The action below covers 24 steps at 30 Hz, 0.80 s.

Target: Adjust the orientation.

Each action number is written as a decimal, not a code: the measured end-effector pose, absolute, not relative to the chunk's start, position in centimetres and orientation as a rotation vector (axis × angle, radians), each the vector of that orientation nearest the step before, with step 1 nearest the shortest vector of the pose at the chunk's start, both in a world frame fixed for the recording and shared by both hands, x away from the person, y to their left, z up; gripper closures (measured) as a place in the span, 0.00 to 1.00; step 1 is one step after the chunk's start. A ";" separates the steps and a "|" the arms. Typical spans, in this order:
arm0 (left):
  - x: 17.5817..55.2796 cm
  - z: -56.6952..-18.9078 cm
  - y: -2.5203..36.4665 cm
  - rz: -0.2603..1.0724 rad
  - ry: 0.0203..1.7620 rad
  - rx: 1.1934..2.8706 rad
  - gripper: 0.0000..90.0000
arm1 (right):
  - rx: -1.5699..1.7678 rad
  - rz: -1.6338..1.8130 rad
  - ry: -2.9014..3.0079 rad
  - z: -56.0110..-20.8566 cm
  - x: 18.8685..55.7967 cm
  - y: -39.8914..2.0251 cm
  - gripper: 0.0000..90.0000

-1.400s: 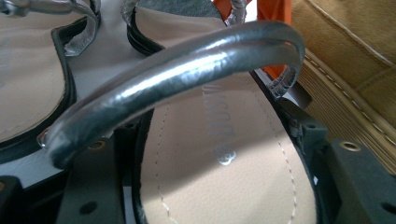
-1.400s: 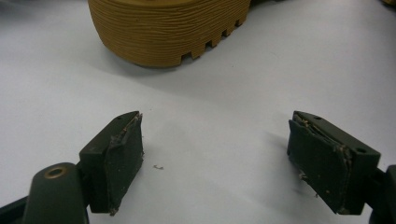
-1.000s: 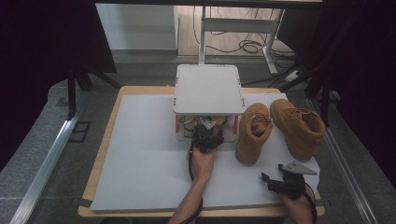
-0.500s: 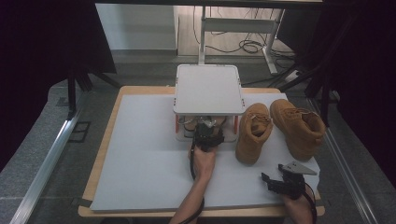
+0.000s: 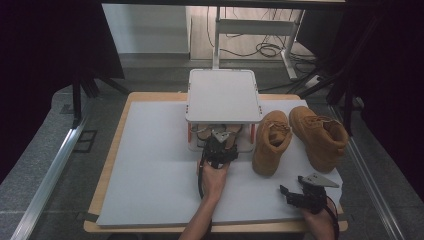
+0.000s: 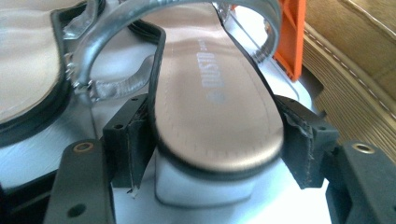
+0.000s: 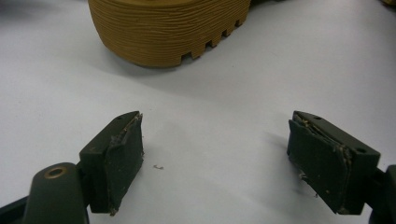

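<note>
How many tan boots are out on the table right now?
2. One tan boot stands just right of the white rack; the other boot stands to its right, near the table edge. Nothing suggests more hidden.

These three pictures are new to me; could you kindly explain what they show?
A person holds a two-jaw tool in each hand at a table. The high view looks down on a white mat, a small two-level rack and two tan boots. The left gripper reaches into the rack's lower shelf. Its own camera shows a sandal heel between the jaws, which have just been opening; whether the pads still press it I cannot tell. The right gripper rests near the table edge; its camera shows open jaws with nothing between them and a boot sole ahead.
</note>
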<state>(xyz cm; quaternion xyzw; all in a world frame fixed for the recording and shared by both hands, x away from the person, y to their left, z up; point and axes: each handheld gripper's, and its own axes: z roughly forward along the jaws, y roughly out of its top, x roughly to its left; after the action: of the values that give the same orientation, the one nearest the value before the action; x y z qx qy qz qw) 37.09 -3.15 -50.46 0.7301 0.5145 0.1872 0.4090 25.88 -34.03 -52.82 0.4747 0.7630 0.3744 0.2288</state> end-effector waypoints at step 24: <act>32.9 -49.9 -0.5 0.479 1.183 1.844 0.57 | 1.307 1.028 2.100 -52.8 25.9 -34.0 0.21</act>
<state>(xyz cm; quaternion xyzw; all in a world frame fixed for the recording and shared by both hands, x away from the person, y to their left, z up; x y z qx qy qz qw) 32.92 -0.51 -49.85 0.7406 0.4752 0.1925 0.4343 25.87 -34.00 -52.82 0.4750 0.7630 0.3735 0.2296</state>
